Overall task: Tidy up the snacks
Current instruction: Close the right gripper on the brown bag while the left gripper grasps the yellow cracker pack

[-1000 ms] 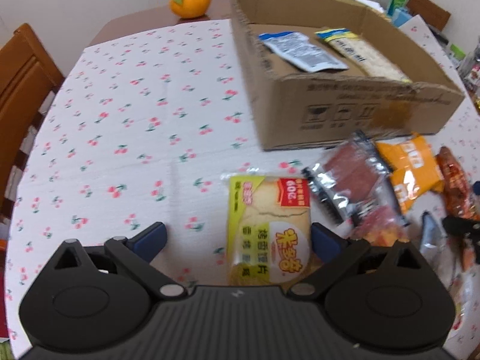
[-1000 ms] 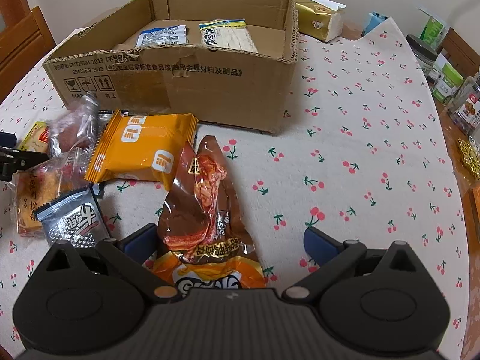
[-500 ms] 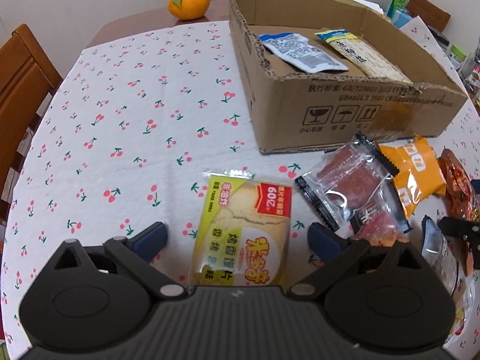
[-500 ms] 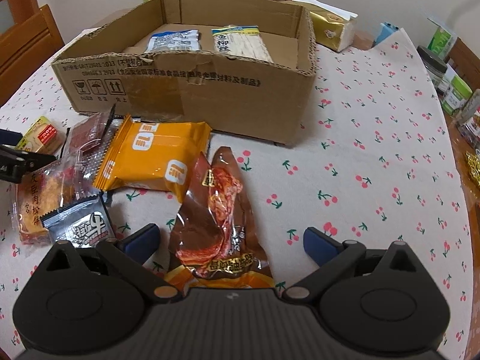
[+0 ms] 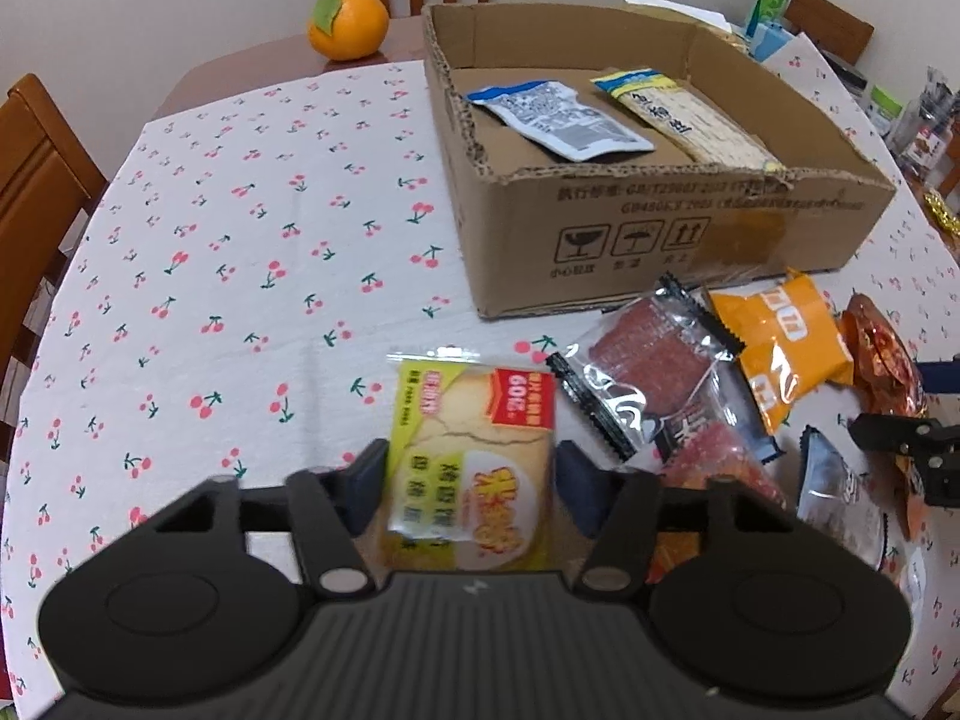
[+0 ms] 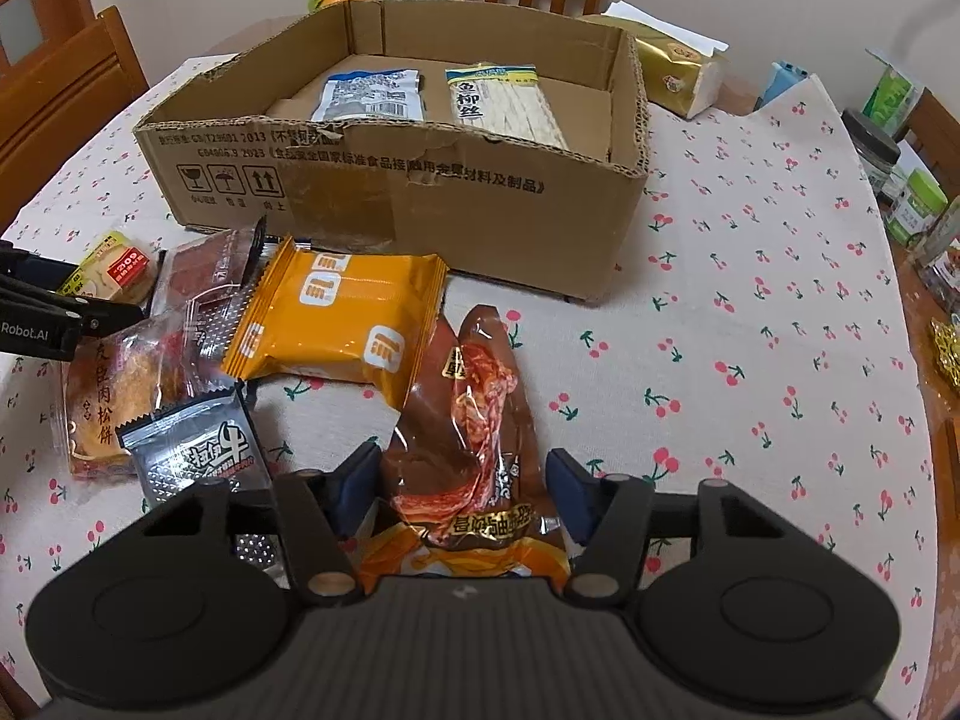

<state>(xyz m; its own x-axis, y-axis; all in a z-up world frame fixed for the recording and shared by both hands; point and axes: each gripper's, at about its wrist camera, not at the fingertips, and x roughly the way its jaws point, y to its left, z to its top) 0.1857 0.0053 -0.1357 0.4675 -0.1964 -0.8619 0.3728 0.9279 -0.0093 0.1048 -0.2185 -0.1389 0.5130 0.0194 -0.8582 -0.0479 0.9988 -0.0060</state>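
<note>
My left gripper (image 5: 471,483) is shut on a yellow cracker packet (image 5: 471,438), gripped by its two sides on the cherry-print tablecloth. My right gripper (image 6: 462,489) is shut on a brown-and-orange snack pouch (image 6: 474,420), pads against both sides. A cardboard box (image 5: 690,240) stands behind, also in the right wrist view (image 6: 390,204); it holds a blue-white packet (image 6: 372,97) and a pale noodle packet (image 6: 504,105). Loose snacks lie between the grippers: an orange packet (image 6: 342,315), a clear packet of red slices (image 5: 648,360), a silver packet (image 6: 198,450) and a meat-floss cake (image 6: 114,396).
An orange (image 5: 348,24) sits at the table's far edge. Wooden chairs (image 5: 36,192) stand around the table. A gold tissue pack (image 6: 678,69), jars and cartons (image 6: 900,180) crowd the right edge.
Both grippers have closed from wide open. The left one's fingers now press on the cracker packet and the right one's on the brown pouch. Both moved slightly back from the box.
</note>
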